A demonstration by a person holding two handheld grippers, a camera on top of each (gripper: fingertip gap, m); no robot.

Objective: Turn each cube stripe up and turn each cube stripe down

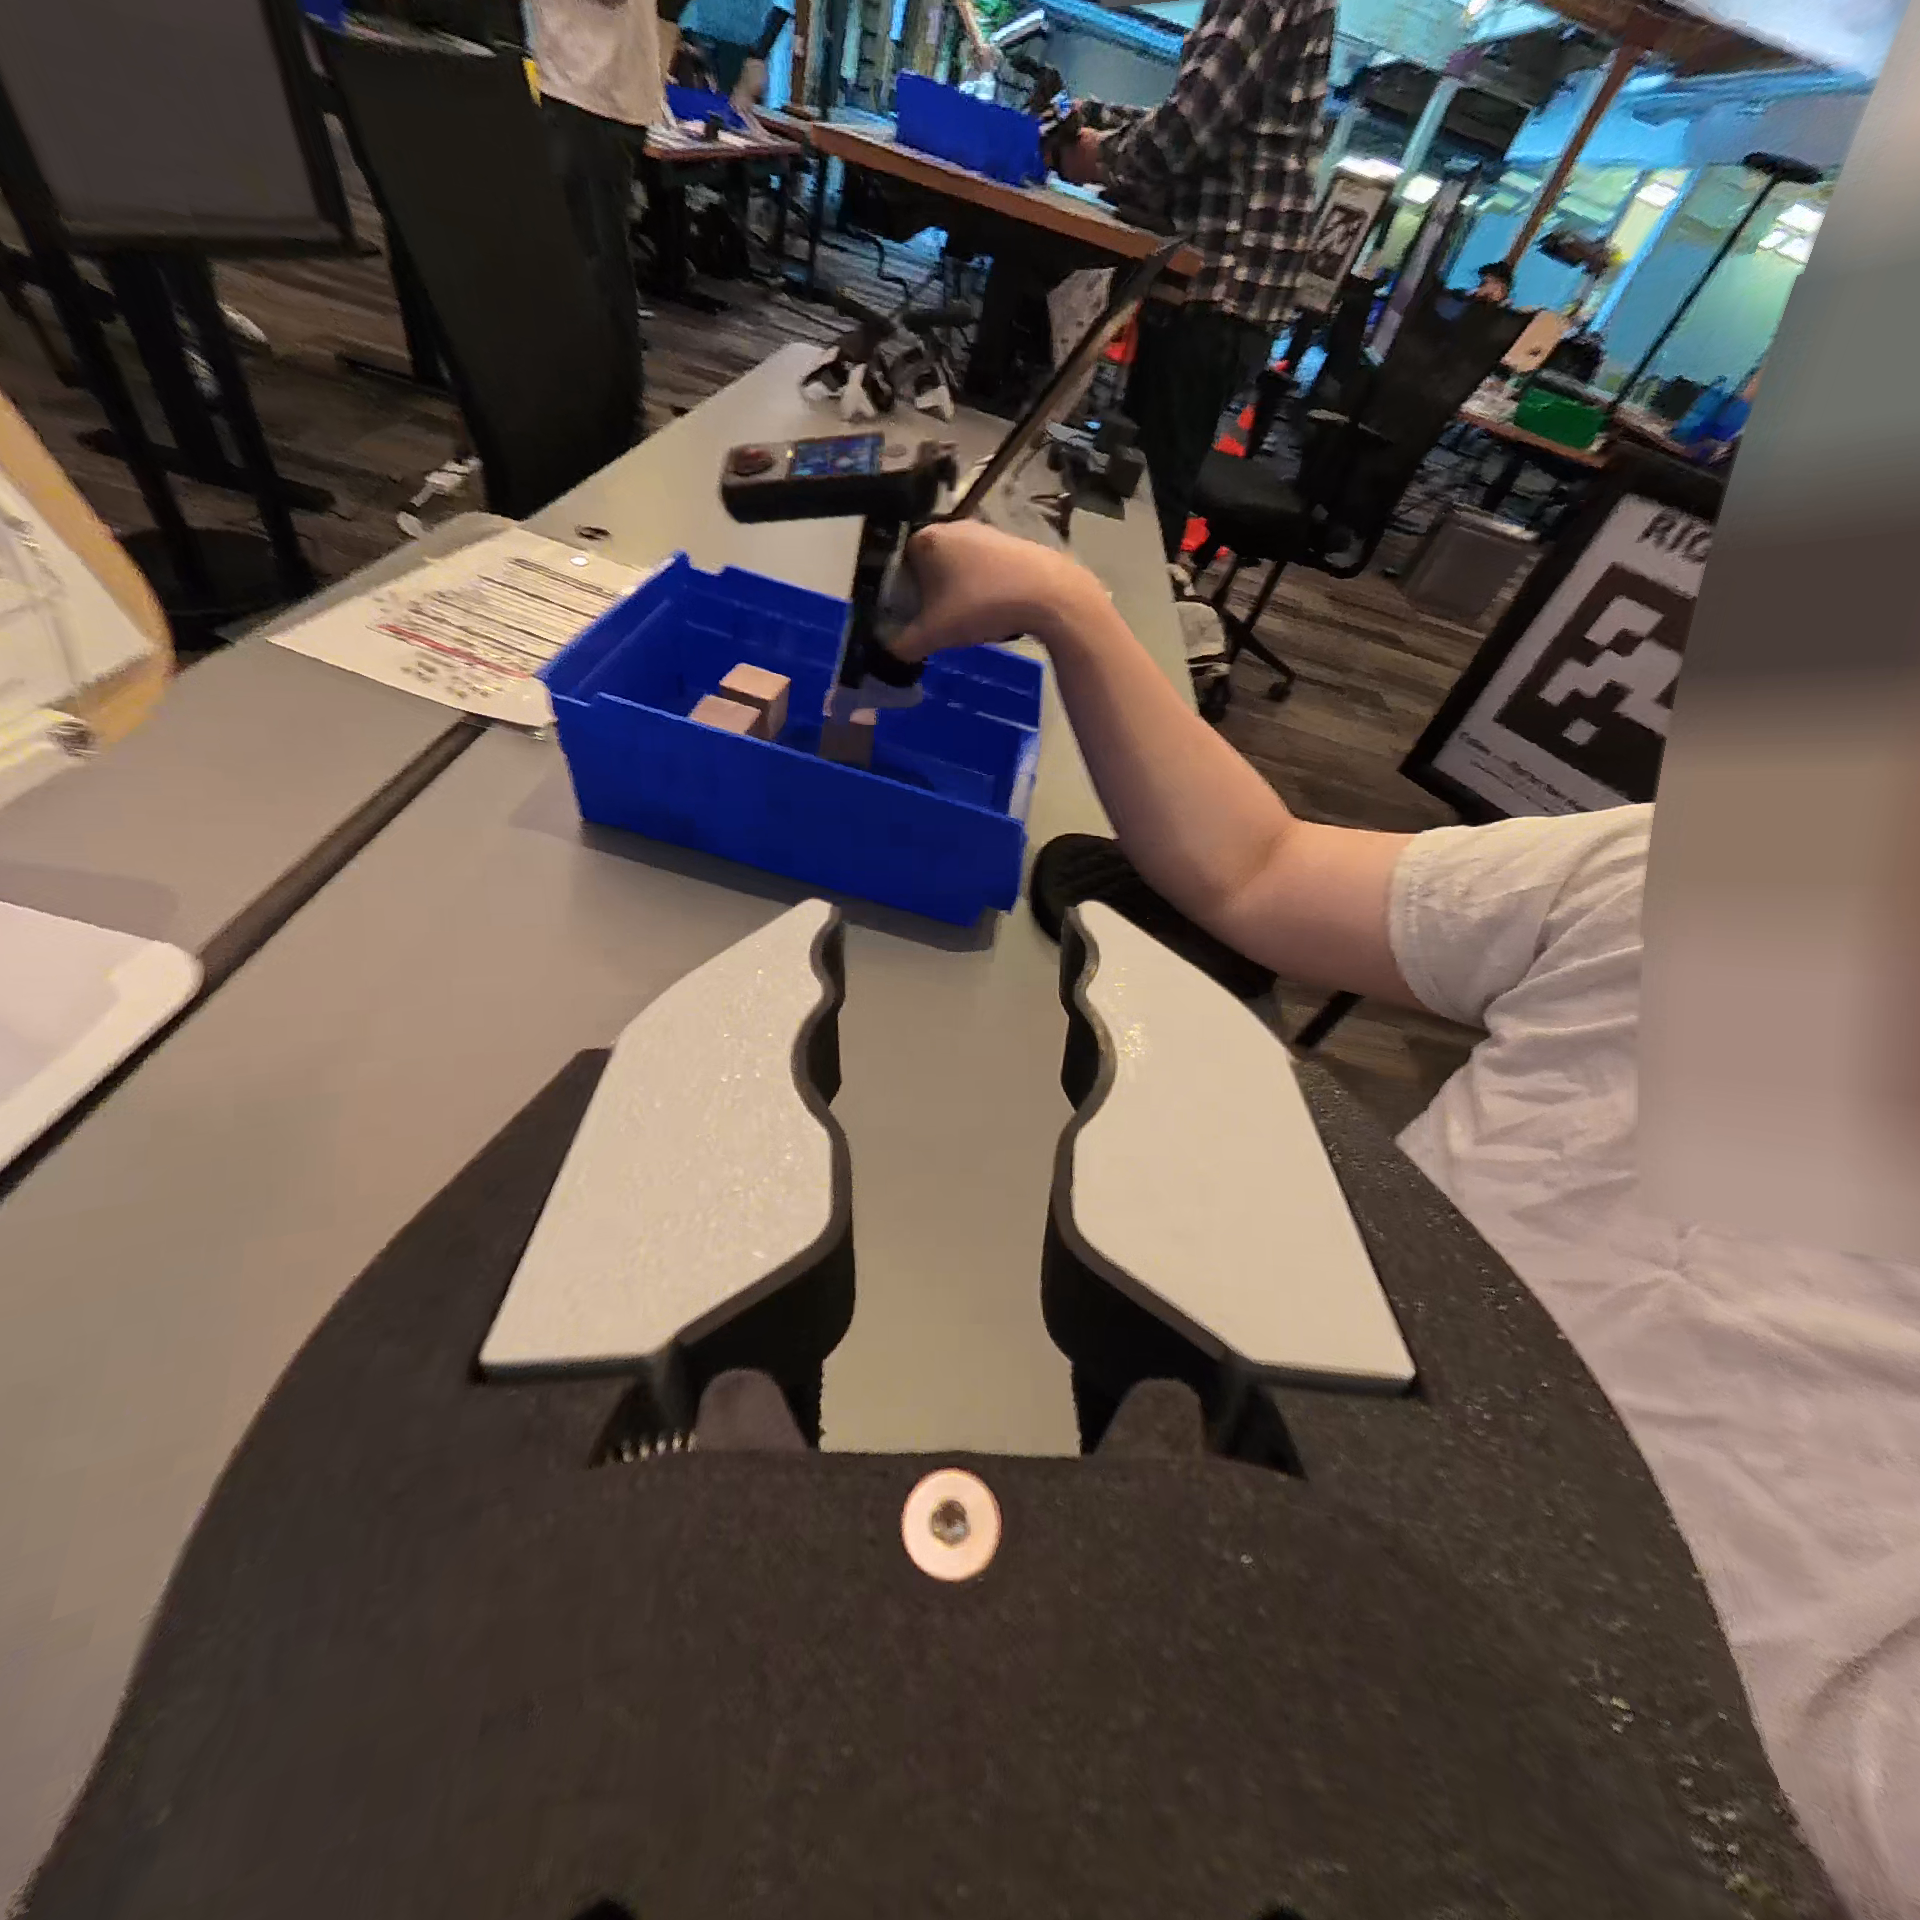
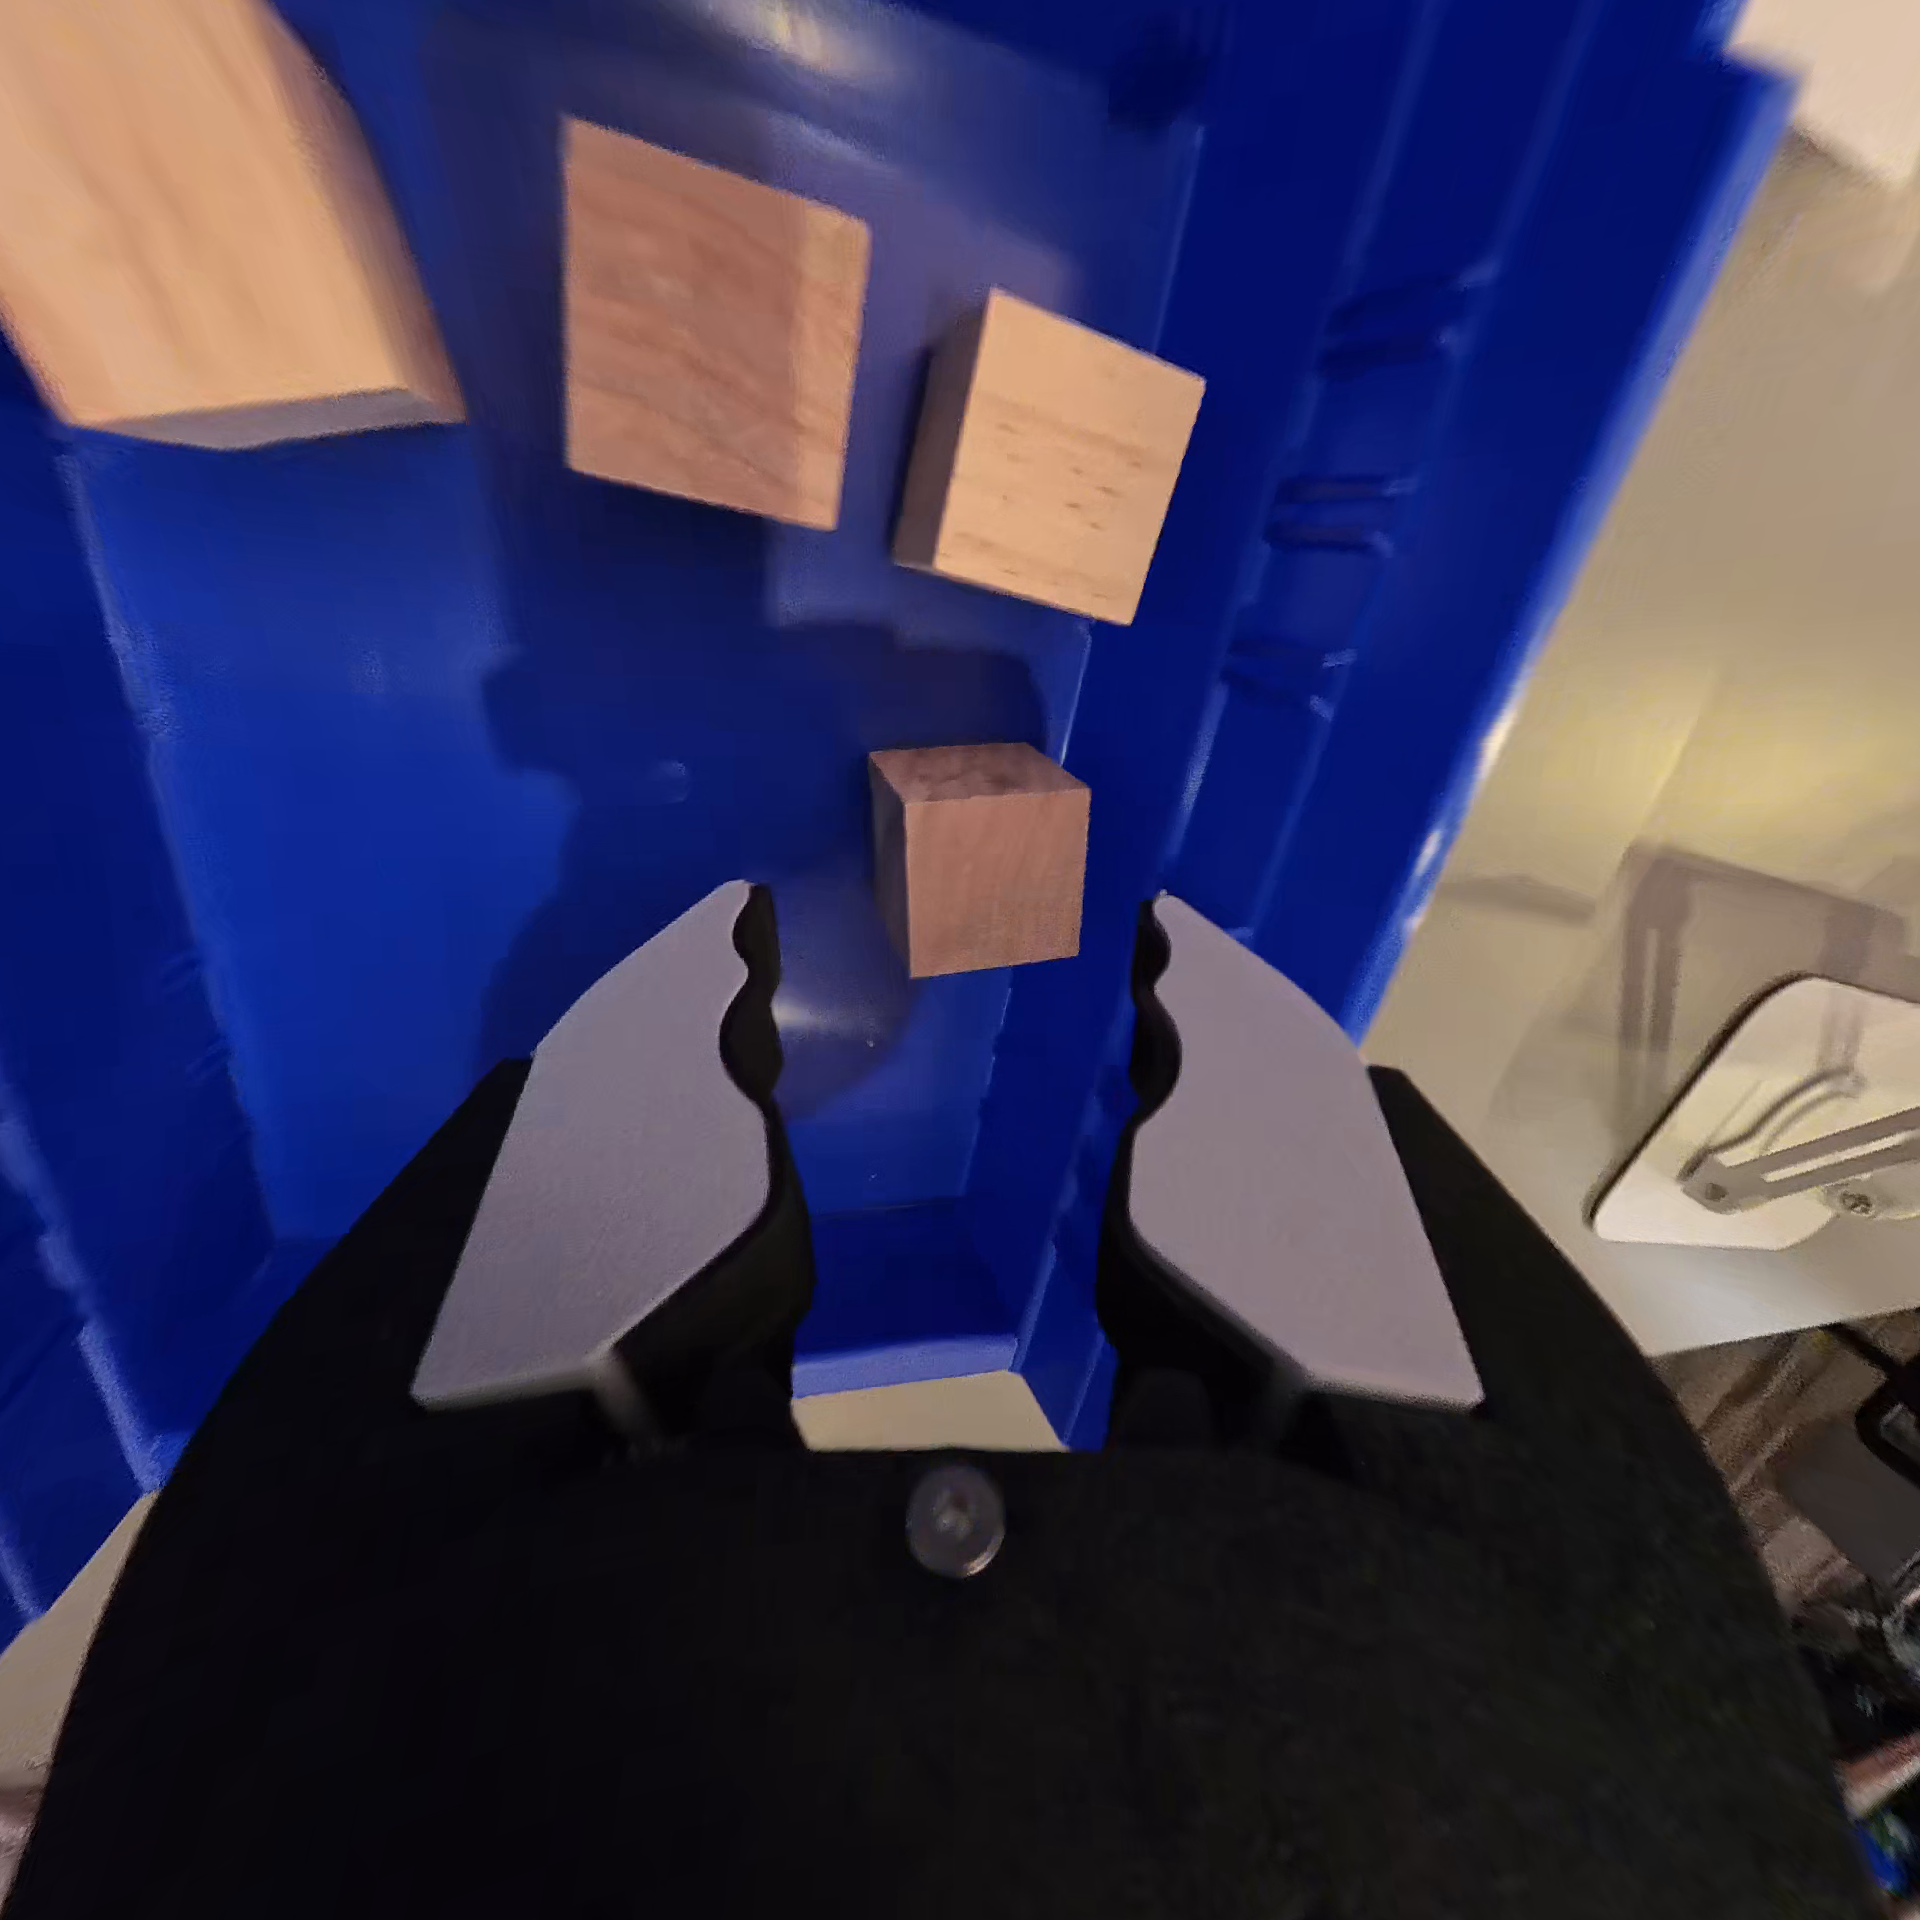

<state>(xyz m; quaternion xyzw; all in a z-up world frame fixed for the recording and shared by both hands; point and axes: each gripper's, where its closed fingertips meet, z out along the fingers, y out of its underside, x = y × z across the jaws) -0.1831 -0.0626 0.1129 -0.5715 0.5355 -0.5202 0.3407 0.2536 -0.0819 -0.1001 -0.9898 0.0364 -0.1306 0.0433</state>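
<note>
Blue bin on the bench holds four wooden cubes, no stripe visible. The right claw, spread and empty, points down just beside the nearest cube. The left claw, spread and empty, hangs near the bin.

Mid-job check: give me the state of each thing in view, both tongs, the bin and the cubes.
Left tongs: open, empty, over the grey table, short of the bin.
Right tongs: open, empty, inside the bin.
Blue plastic bin: open-topped, holding four cubes.
Darker wooden cube: loose, just ahead of the right tongs.
Three lighter wooden cubes: loose, no stripe visible.
</note>
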